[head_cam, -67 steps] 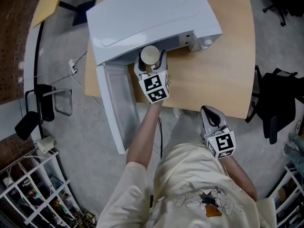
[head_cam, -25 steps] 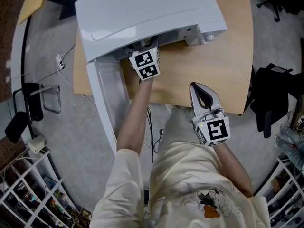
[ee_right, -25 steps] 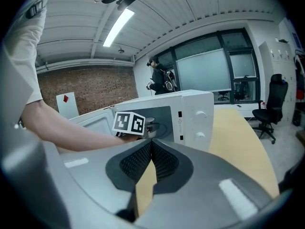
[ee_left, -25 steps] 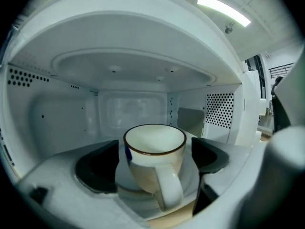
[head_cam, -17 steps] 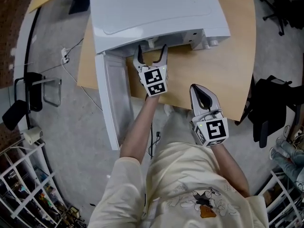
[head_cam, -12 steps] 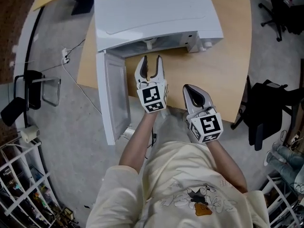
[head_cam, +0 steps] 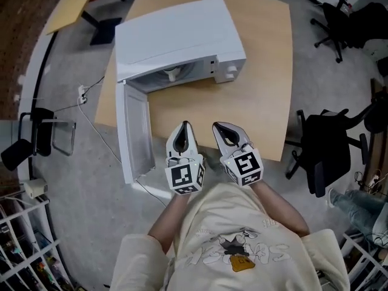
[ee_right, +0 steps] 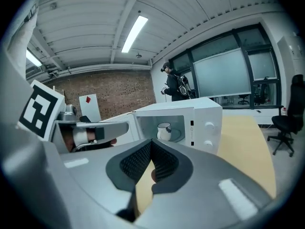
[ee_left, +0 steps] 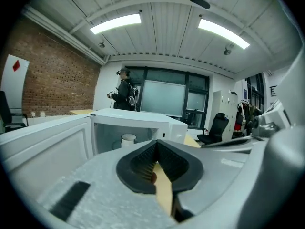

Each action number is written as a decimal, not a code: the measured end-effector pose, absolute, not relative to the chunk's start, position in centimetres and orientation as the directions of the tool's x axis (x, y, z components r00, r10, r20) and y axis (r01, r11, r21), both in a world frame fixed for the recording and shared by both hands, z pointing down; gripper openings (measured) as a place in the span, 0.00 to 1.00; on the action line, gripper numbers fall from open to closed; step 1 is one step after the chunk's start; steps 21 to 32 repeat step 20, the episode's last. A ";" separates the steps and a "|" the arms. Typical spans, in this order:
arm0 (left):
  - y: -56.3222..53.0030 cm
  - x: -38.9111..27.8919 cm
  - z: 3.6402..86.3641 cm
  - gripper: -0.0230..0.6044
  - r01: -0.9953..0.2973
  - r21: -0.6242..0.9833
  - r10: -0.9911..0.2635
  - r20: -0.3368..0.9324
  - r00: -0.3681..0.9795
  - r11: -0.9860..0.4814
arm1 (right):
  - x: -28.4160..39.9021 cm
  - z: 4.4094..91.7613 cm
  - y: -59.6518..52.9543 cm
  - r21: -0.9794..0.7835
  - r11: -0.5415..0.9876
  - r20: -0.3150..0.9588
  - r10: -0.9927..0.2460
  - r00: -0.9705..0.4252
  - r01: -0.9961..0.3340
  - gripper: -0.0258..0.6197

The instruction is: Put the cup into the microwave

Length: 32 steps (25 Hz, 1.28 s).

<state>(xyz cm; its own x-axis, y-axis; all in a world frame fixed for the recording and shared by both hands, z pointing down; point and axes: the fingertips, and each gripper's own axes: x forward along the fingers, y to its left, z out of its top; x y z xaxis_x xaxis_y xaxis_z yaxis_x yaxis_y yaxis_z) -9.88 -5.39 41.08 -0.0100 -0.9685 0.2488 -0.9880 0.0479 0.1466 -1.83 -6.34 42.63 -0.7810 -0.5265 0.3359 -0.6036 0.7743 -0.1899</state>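
Observation:
The white cup stands upright inside the white microwave, whose door hangs wide open to the left. In the left gripper view the cup shows in the cavity, and in the right gripper view it sits on the turntable. My left gripper is back at the table's near edge, well clear of the oven. Its jaws have just been closing and now meet with nothing between them. My right gripper is beside it, shut and empty.
The wooden table carries the microwave at its back left. A black office chair stands to the right and a white wire rack at lower left. A person stands far behind the microwave.
My left gripper has come back out of the microwave toward my body and its jaws have closed, with the cup left inside. The right gripper has shifted slightly toward the left one.

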 end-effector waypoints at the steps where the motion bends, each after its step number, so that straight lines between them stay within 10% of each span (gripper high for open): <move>1: -4.6 -8.9 41.4 0.04 -0.989 0.147 -0.963 0.268 0.014 0.027 | -1.4 42.5 -6.1 -0.193 0.772 0.334 -0.529 -0.780 -0.606 0.05; 32: 0.0 -3.1 41.5 0.04 -0.987 0.152 -0.928 0.356 0.109 -0.057 | 1.5 41.8 -3.3 -0.205 0.778 0.337 -0.514 -0.789 -0.594 0.05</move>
